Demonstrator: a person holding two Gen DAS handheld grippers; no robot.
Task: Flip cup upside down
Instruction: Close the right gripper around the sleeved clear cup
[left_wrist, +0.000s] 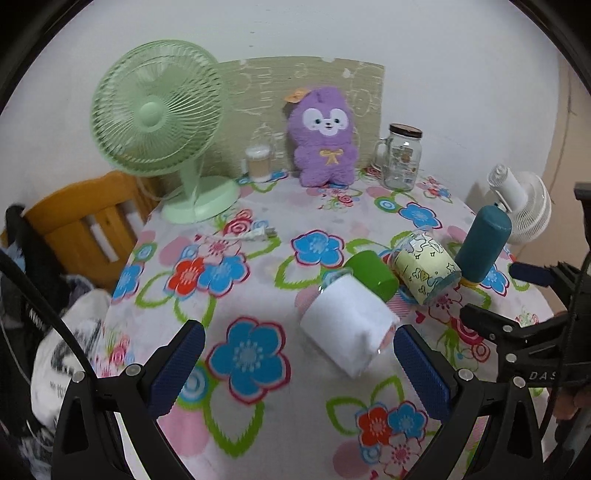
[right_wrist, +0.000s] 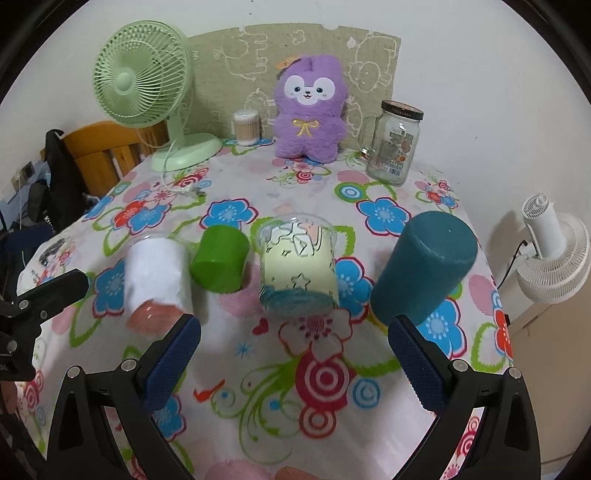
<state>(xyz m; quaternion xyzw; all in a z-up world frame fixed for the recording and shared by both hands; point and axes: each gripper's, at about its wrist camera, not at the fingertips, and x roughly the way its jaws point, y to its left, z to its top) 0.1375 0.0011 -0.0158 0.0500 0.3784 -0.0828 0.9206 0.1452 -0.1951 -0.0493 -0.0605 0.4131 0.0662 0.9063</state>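
Several cups stand in a row on the floral tablecloth (right_wrist: 317, 373): a white cup (right_wrist: 157, 273), a small green cup (right_wrist: 219, 260), a clear printed yellow cup (right_wrist: 297, 267) and a tall teal cup (right_wrist: 423, 267). All look bottom-up with rims on the cloth. In the left wrist view they show as white cup (left_wrist: 349, 326), green cup (left_wrist: 371, 275), printed cup (left_wrist: 424, 271) and teal cup (left_wrist: 484, 247). My left gripper (left_wrist: 299, 373) is open and empty just in front of the white cup. My right gripper (right_wrist: 293, 363) is open and empty in front of the printed cup.
At the back stand a green desk fan (right_wrist: 142, 85), a cotton-swab jar (right_wrist: 246, 127), a purple plush toy (right_wrist: 310, 109) and a glass mug jar (right_wrist: 393, 142). A white fan (right_wrist: 550, 251) is off the table's right edge. A wooden chair (left_wrist: 85, 225) is at the left.
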